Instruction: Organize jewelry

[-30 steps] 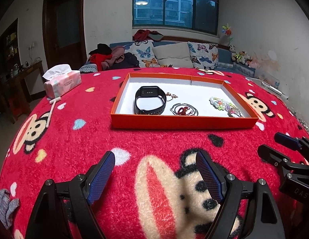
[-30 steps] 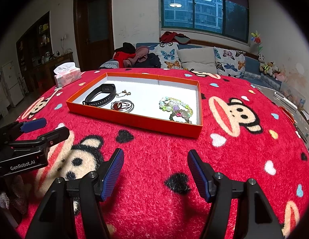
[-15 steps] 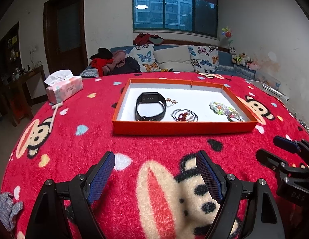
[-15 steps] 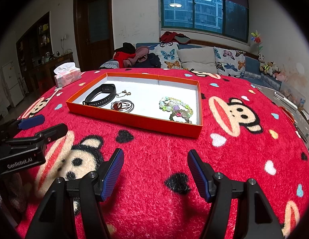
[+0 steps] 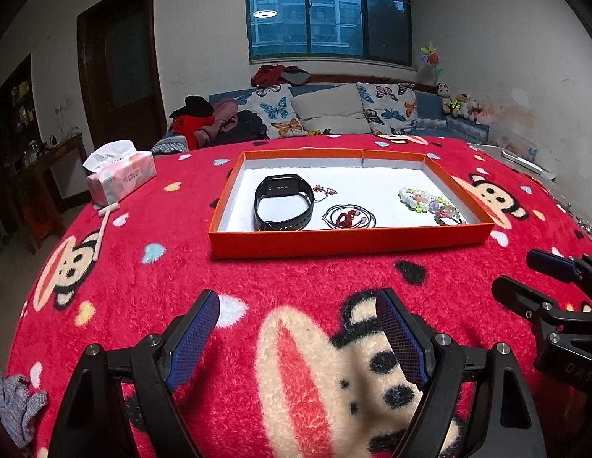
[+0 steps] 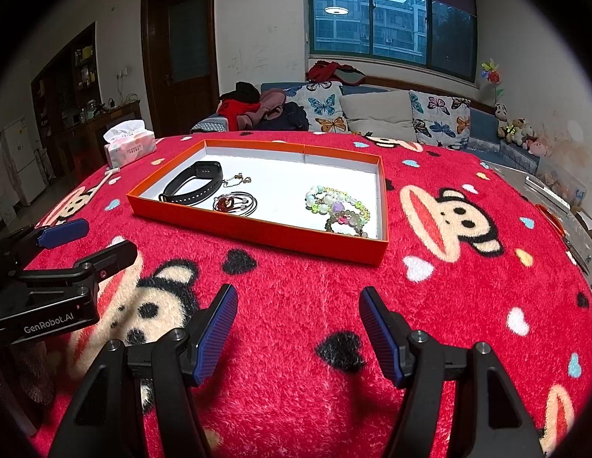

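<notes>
Hovering over a fuzzy red blanket [image 5: 151, 286]
Both grippers, left gripper [image 5: 298, 315] and right gripper [image 6: 298, 307], gape empty before the shallow rectangular orange tray [image 5: 334, 242].

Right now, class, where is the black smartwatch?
In both wrist views the black smartwatch lies at the left end of the orange tray, beside the coiled red-charm necklace.

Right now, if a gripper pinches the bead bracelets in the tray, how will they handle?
The bead bracelets look strung and tangled, so they would probably hang floppy and lift together. Round glossy beads may slip between pads. On the tray's smooth white floor, a push likely slides them.
</notes>
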`<state>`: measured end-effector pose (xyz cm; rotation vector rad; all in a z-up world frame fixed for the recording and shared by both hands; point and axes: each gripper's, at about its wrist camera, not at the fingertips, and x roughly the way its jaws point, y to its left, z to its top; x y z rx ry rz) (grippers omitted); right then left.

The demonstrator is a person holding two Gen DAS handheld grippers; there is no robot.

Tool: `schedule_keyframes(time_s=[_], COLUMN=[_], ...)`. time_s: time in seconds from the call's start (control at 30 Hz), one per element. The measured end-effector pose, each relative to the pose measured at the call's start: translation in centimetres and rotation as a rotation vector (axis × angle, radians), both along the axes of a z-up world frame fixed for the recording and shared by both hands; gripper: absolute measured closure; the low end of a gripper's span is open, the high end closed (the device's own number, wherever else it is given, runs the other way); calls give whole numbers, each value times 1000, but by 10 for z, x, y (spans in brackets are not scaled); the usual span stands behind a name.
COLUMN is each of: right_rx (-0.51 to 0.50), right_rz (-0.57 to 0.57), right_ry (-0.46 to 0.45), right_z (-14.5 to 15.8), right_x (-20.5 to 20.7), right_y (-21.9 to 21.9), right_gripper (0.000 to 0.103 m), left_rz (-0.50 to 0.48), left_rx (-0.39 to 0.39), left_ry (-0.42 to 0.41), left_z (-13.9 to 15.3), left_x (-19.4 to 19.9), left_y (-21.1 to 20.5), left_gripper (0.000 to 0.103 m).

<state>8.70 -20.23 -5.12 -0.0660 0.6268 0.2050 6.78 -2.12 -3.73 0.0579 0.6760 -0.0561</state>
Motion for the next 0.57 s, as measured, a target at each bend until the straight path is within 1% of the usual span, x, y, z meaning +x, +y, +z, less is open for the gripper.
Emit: schedule_keyframes(time_s=[0.57], right_rx=[0], right_rz=[0], right_ry=[0], right_z=[0], right_x=[0], right_y=[0], right_gripper=[31], left_rz=[4], left_rx=[-16], left_ry=[-5], left_z=[0], left_x=[-1], left_y=[2], left_gripper=[13])
